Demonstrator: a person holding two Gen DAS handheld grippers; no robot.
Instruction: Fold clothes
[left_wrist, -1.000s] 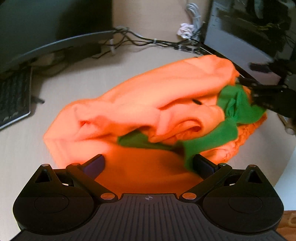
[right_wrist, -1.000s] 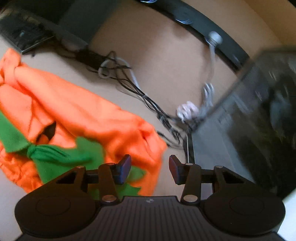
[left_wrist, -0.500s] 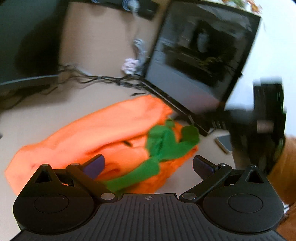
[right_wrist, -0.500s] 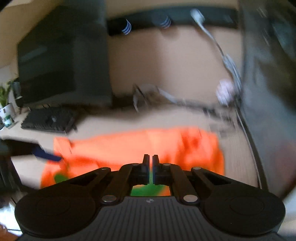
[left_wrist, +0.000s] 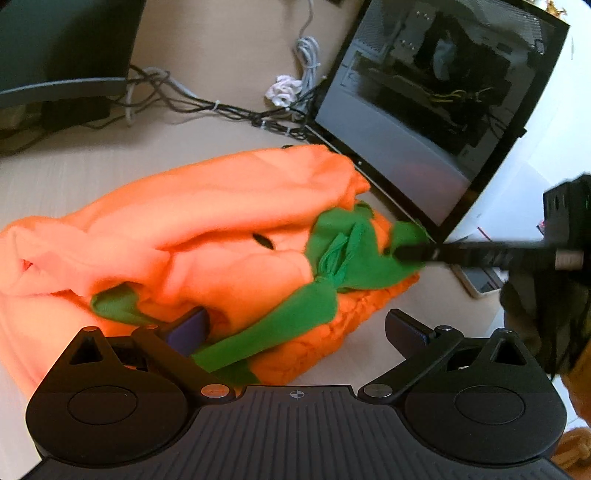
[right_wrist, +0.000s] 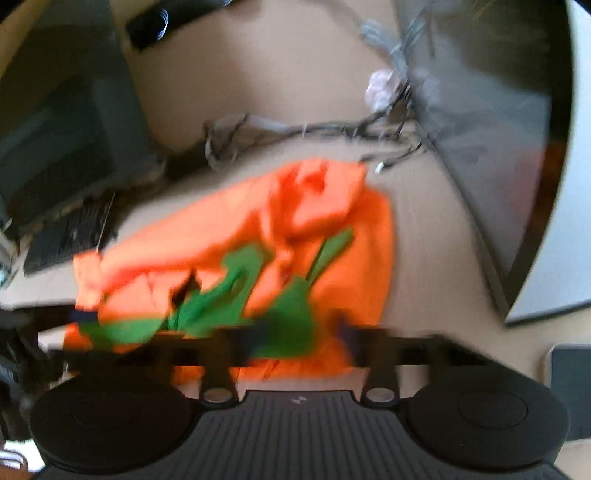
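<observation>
Right gripper (left_wrist: 410, 254) now reopening on soft green fleece trim (left_wrist: 354, 254); left gripper (left_wrist: 295, 326) spread wide over rumpled orange garment (left_wrist: 207, 221).

Matte black left gripper (left_wrist: 297, 325) – ribbed housing, silver screws, purple-tinted pad, possibly dark glove (left_wrist: 543, 314)

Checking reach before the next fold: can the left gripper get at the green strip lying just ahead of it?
Probably yes. The left gripper is open, and the green strip of the orange garment already lies between its jaws with nothing covering it.
</observation>
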